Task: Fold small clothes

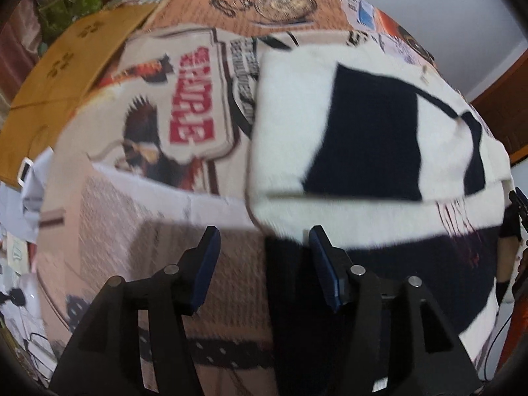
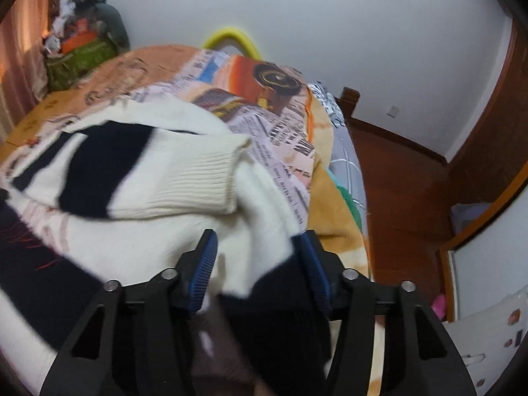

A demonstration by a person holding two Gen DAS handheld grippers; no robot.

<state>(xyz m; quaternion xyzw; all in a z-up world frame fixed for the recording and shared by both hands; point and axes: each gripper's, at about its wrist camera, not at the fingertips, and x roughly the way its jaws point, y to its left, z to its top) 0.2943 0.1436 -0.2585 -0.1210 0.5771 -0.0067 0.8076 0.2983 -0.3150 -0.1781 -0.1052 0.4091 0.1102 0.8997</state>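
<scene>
Jaws of the left gripper (image 1: 262, 237) were seen about half spread, with nothing pinched between the blue pads (image 1: 206, 272); only the printed bedspread (image 1: 184, 105) and a dark edge of the knitted sweater (image 1: 330, 125) lay below the gap. The right-hand pad stood just beside the sweater's fluffy white hem, though contact could not be told through the blur. Beyond the fingers, the white sweater with its black blocks was spread over the right half of the bed, a sleeve folded across its body. A brown cardboard sheet (image 1: 66, 66) was seen at the far left.

Jaws of the right gripper (image 2: 259, 244) were likewise held partly apart, and white and black cloth of the sweater (image 2: 138, 171) was bunched between the pads (image 2: 204, 274); whether it was squeezed could not be told. Further off, a ribbed cuff (image 2: 201, 178) lay folded over the sweater's body. A green bag (image 2: 79, 59) stood at the far left corner, a wooden floor (image 2: 402, 178) at the right.
</scene>
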